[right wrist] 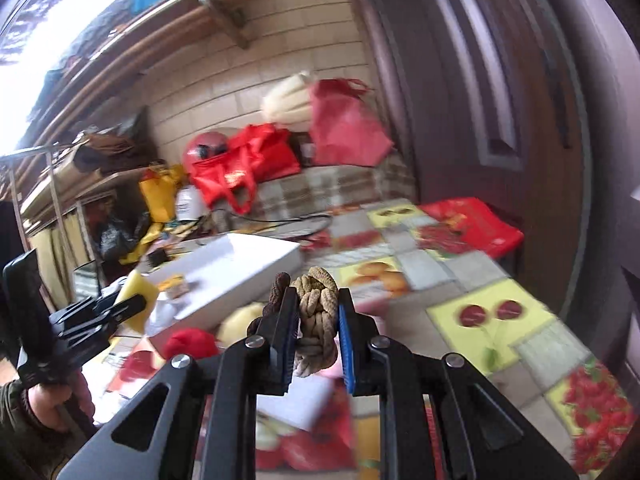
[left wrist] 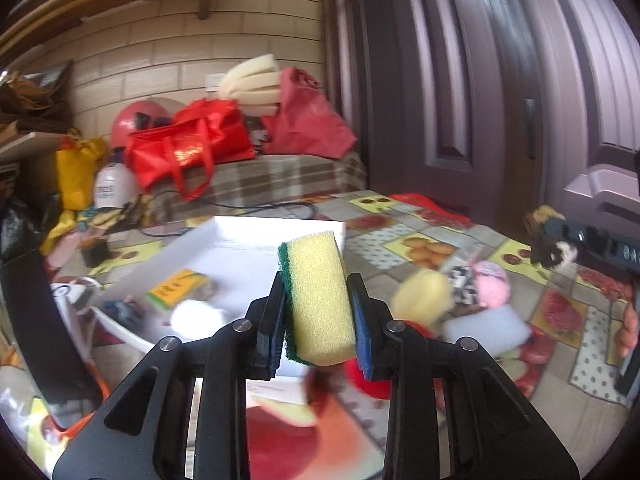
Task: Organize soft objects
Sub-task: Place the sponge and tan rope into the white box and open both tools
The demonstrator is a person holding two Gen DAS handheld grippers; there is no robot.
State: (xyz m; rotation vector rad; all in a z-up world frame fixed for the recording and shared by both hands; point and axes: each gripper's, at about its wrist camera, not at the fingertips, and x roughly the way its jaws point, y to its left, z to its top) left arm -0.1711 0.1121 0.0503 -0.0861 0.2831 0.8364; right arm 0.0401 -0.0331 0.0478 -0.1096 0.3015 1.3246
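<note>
Sponge: yellow sponge (left wrist: 318, 298) with a green scouring face stood upright between the fingers of the left gripper (left wrist: 318, 320), lifted above the tabletop near the white tray's right wall
Left jaws: clenched on the sponge, one pad on the green face, the other on the yellow side
Rope knot: tan braided knot (right wrist: 316, 320) with a dark brown strand on its left was pinched in the right gripper (right wrist: 316, 340), raised over the tabletop's near edge
Right jaws: clenched on the knot, blue pads pressing both sides
White tray: shallow white tray (left wrist: 280, 226) sat toward the tabletop's left edge; a yellow-green packet (left wrist: 178, 286) and a white round thing (left wrist: 198, 314) lay inside, blurred
Loose soft things: pale yellow ball (left wrist: 422, 292), pink plush toy (left wrist: 492, 286) and white foam block (left wrist: 486, 326) lay together on the tabletop right of the tray; a red ball (right wrist: 190, 342) sat just beside the tray's near corner
Tabletop: fruit-patterned cloth (right wrist: 480, 316) covered it
Beyond the far edge: red bags (left wrist: 192, 146) rested on a checked bench cover (left wrist: 280, 178) by the wall
</note>
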